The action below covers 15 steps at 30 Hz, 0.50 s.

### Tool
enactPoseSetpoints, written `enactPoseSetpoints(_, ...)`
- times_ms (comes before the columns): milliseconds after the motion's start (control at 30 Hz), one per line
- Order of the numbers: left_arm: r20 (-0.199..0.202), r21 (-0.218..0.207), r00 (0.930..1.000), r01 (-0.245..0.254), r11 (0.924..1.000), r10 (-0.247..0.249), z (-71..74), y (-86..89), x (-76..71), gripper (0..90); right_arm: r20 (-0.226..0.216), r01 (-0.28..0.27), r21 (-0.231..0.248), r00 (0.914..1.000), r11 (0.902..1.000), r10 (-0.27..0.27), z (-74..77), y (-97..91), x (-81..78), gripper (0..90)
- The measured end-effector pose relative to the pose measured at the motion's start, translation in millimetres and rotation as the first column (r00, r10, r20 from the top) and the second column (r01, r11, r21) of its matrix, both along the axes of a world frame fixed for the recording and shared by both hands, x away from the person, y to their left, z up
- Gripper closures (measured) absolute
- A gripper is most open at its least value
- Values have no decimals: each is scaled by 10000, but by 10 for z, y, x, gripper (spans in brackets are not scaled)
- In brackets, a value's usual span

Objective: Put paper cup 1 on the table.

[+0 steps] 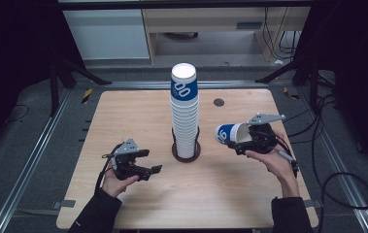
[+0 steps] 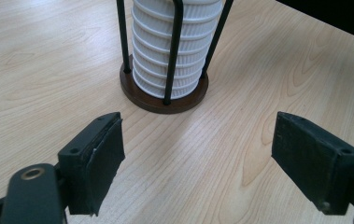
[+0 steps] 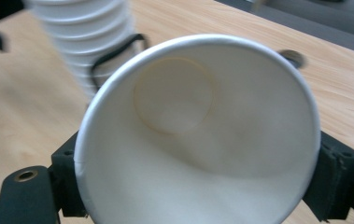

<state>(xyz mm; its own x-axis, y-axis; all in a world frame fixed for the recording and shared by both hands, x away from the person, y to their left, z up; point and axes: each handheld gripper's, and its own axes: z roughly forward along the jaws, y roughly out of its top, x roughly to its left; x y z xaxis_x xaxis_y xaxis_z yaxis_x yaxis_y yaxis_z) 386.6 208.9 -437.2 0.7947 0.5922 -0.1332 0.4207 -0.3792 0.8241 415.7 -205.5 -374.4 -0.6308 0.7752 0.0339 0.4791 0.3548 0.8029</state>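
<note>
Right claw (image 1: 243, 139) clamps a paper cup (image 1: 231, 133) on its side, above the worktop (image 1: 138, 107) toward its right edge. Turn it bottom-up, centre it over the cup stack (image 1: 185, 114), lower straight. Left claw (image 1: 148, 161) released, idle.

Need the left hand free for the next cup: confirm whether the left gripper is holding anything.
No. In the left gripper view the left gripper has its jaws wide apart over bare table, short of the cup stack.

We read white rounded characters like "00" on the blue band of the top white paper cup (image 1: 184, 86); the tilted white-and-blue paper cup (image 1: 228, 133) shows similar marks, unclear.
</note>
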Motion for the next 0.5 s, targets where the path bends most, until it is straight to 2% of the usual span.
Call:
enactPoseSetpoints(33, -1, 31, 10000, -39, 10000, 39, 3, 5, 1, 164, -41, 405, -257, 9992, 9988, -407, 36, -27, 49, 158)
enactPoseSetpoints(67, -1, 31, 10000, -39, 10000, 39, 3, 5, 1, 164, -41, 405, -257, 9992, 9988, -407, 36, -27, 49, 158)
enactPoseSetpoints(100, -25, 10, 10000, -84, 10000, 84, 3, 22, 8, 163, -77, 721, -422, 9973, 9965, -724, 67, -50, 98, 158)
enactPoseSetpoints(133, -25, 10, 10000, -84, 10000, 84, 3, 22, 8, 163, -77, 721, -422, 9973, 9965, -724, 67, -50, 98, 158)
enactPoseSetpoints(200, -40, -29, 9998, -203, 9998, 203, 3, 53, 20, 164, -242, 1008, -833, 9944, 9914, -1031, 106, -69, 172, 158)
enactPoseSetpoints(267, -58, -45, 9996, -281, 9996, 280, 3, 65, 26, 164, -357, 1061, -955, 9933, 9898, -1099, 119, -75, 192, 158)
enactPoseSetpoints(333, -80, -36, 9994, -349, 9994, 349, 2, 75, 30, 164, -397, 1239, -1427, 9906, 9820, -1308, 160, -97, 261, 157)
enactPoseSetpoints(367, -64, 10, 9993, -380, 9993, 380, 4, 78, 29, 164, -670, 1317, -1643, 9873, 9776, -1443, 199, -116, 332, 157)
enactPoseSetpoints(400, -64, 10, 9993, -380, 9993, 380, 4, 78, 29, 164, -670, 1317, -1643, 9873, 9776, -1443, 199, -116, 332, 157)
enactPoseSetpoints(433, -64, 16, 9992, -385, 9993, 385, 5, 81, 30, 164, -874, 1371, -1968, 9838, 9708, -1566, 230, -127, 404, 157)
enactPoseSetpoints(467, -61, 30, 9992, -398, 9992, 398, 6, 83, 31, 164, -874, 1371, -1968, 9838, 9708, -1566, 230, -127, 404, 157)
enactPoseSetpoints(500, -63, 66, 9989, -454, 9989, 455, 5, 91, 35, 164, -1093, 1326, -2294, 9809, 9642, -1609, 253, -130, 478, 157)
